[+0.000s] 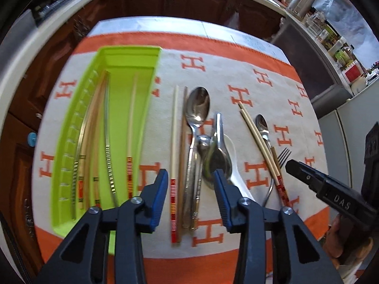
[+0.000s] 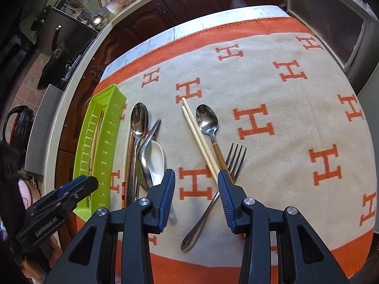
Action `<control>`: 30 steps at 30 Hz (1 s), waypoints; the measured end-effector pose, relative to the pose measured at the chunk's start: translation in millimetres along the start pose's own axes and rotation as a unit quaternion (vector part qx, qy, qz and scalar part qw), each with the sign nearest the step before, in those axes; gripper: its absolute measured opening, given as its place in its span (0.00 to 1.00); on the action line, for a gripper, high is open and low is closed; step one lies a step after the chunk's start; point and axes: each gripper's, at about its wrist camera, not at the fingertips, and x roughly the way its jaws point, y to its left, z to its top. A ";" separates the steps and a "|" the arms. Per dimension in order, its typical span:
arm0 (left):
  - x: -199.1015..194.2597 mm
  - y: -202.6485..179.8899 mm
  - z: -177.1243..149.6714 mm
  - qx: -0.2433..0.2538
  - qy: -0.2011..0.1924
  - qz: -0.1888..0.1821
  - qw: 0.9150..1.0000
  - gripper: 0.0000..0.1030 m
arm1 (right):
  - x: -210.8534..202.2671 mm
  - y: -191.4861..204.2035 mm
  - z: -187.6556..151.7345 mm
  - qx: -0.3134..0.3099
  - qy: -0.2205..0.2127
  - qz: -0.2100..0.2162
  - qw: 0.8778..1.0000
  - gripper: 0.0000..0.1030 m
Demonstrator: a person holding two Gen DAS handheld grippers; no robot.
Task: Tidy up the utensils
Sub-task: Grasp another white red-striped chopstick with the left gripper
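Note:
A lime green tray (image 1: 151, 71) lies at the left of the table and holds several chopsticks (image 1: 131, 118). My left gripper (image 1: 190, 182) is open and empty above a loose chopstick (image 1: 174, 142) with a red striped end and a bunch of metal spoons (image 1: 197, 108) beside a white spoon (image 1: 236, 177). My right gripper (image 2: 196, 179) is open and empty above a chopstick pair (image 2: 199, 137), a wooden-handled spoon (image 2: 207, 118) and a fork (image 2: 234, 158). The tray (image 2: 111, 108) and the spoon bunch (image 2: 139, 118) also show in the right wrist view.
An orange and cream cloth (image 1: 260, 54) with H marks covers the table. Dark wooden cabinets (image 1: 165, 0) stand beyond the far edge. A counter with bottles and jars (image 1: 331, 37) runs along the right. The right gripper (image 1: 319, 184) shows at the left view's right edge.

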 end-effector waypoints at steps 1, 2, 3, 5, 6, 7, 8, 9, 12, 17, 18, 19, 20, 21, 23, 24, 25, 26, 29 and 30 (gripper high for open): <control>4.7 -0.1 3.9 -0.002 0.007 -0.001 1.000 0.26 | 0.1 -0.9 0.3 0.001 -0.001 0.002 1.000 0.37; 10.3 -0.5 7.7 0.000 0.014 -0.001 1.000 0.25 | 0.4 -1.1 0.7 0.002 -0.001 0.003 1.000 0.37; 16.9 -0.6 12.9 0.004 0.023 0.004 1.000 0.22 | 0.5 -1.6 0.6 0.002 -0.001 0.005 1.000 0.37; 26.7 0.3 17.7 0.008 0.034 0.015 0.999 0.19 | 1.0 -2.6 0.1 0.000 -0.001 0.005 1.000 0.37; 32.6 1.1 19.5 0.010 0.041 0.020 0.999 0.17 | 1.4 -3.5 -0.2 0.000 0.000 0.004 1.000 0.37; 40.4 3.0 21.5 0.008 0.052 0.024 0.998 0.16 | 0.9 -4.4 -0.5 0.001 0.000 0.003 1.000 0.37; 44.9 4.0 22.3 0.006 0.058 0.026 0.998 0.15 | 1.5 -6.1 -0.2 0.003 0.000 0.003 1.000 0.37; 52.2 5.6 23.7 0.005 0.066 0.030 0.997 0.14 | 2.0 -7.7 0.2 0.005 0.000 0.002 1.000 0.37; 65.0 9.8 26.1 0.002 0.078 0.045 0.996 0.13 | 3.3 -10.4 0.1 0.009 0.000 0.003 1.000 0.37; 78.6 12.4 29.8 0.002 0.084 0.059 0.995 0.10 | 3.9 -11.6 0.7 0.006 0.000 0.003 1.000 0.37; 80.0 12.6 30.7 0.002 0.085 0.060 0.995 0.10 | 4.4 -11.4 0.9 0.006 0.000 0.003 1.000 0.37; 81.8 12.2 31.0 0.003 0.085 0.060 0.995 0.09 | 4.6 -11.4 1.0 0.006 0.001 0.003 1.000 0.37; 83.9 10.5 32.0 0.006 0.085 0.063 0.994 0.09 | 5.0 -11.4 1.2 0.006 0.001 0.004 1.000 0.37; 85.6 8.8 32.6 0.011 0.085 0.067 0.994 0.08 | 6.0 -10.9 1.6 0.006 0.002 0.004 1.000 0.37; 90.9 3.1 33.9 0.022 0.086 0.081 0.993 0.07 | 7.0 -10.6 1.4 0.006 0.004 0.005 1.000 0.37; 92.2 -0.3 34.2 0.028 0.082 0.088 0.992 0.05 | 7.7 -9.9 1.3 0.005 0.005 0.005 1.000 0.37; 93.5 -2.5 34.9 0.029 0.080 0.092 0.992 0.05 | 8.3 -9.8 1.0 0.005 0.005 0.004 1.000 0.37; 94.7 -3.9 36.1 0.028 0.079 0.093 0.992 0.05 | 8.4 -9.7 0.7 0.004 0.006 0.003 1.000 0.37; 94.9 -6.1 39.0 0.024 0.074 0.085 0.993 0.04 | 9.3 -10.3 0.3 0.005 0.006 0.002 1.000 0.37; 92.9 -4.2 38.4 0.026 0.071 0.084 0.994 0.03 | 9.9 -9.9 0.3 0.005 0.006 0.000 1.000 0.37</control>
